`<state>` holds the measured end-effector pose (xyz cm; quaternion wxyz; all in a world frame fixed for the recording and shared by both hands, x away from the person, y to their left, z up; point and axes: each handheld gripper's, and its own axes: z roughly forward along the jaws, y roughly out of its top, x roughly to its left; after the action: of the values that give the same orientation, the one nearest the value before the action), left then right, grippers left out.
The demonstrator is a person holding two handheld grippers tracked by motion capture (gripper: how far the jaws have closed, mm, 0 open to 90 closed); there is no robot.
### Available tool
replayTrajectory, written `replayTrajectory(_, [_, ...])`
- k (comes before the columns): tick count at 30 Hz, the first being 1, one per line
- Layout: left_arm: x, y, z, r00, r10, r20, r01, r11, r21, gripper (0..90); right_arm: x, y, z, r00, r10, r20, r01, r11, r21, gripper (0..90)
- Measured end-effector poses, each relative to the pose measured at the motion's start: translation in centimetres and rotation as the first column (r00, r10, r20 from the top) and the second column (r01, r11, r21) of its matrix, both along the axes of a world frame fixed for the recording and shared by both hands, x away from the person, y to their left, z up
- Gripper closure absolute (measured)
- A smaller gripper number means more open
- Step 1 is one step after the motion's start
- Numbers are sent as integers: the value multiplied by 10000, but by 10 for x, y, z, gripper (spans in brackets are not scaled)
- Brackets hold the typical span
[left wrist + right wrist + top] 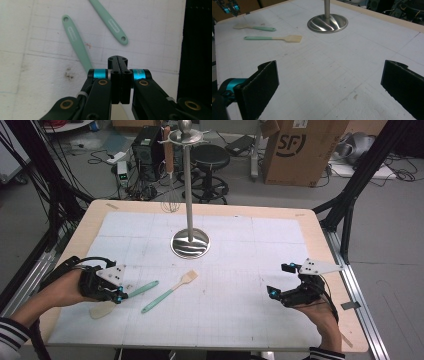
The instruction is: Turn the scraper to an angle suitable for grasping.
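Two mint-handled utensils lie on the white mat (235,270) at the front left. One is a spatula (142,288) with a cream blade, the other a turner (170,292) with a cream head. My left gripper (120,295) hovers low over the spatula. In the left gripper view its jaws (121,60) stand pressed together with nothing visible between them. The spatula's handle (75,42) runs under the left finger and the turner's handle (108,21) lies beyond. My right gripper (279,280) rests at the front right, wide open (329,67) and empty.
A steel utensil stand (190,242) rises from the middle back of the mat, with a whisk (171,202) hanging from its top. Its base (327,23) is also in the right gripper view. Beyond the table are a stool, cables and a cardboard box (300,150).
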<state>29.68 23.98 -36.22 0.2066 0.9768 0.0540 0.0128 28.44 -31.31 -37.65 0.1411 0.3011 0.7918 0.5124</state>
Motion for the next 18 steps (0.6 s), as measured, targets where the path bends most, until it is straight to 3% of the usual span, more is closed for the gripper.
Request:
replayTrajectory(7, [-2,3,-24,9998,164,-129,-159,9992,367,898,0,0,0,10000,-9,21,9,10000,7,1])
replayTrajectory(18, [1,12,-42,9982,584,-136,-568,9938,956,898,1,2,-1,10000,10,-2,-10,10000,-56,1])
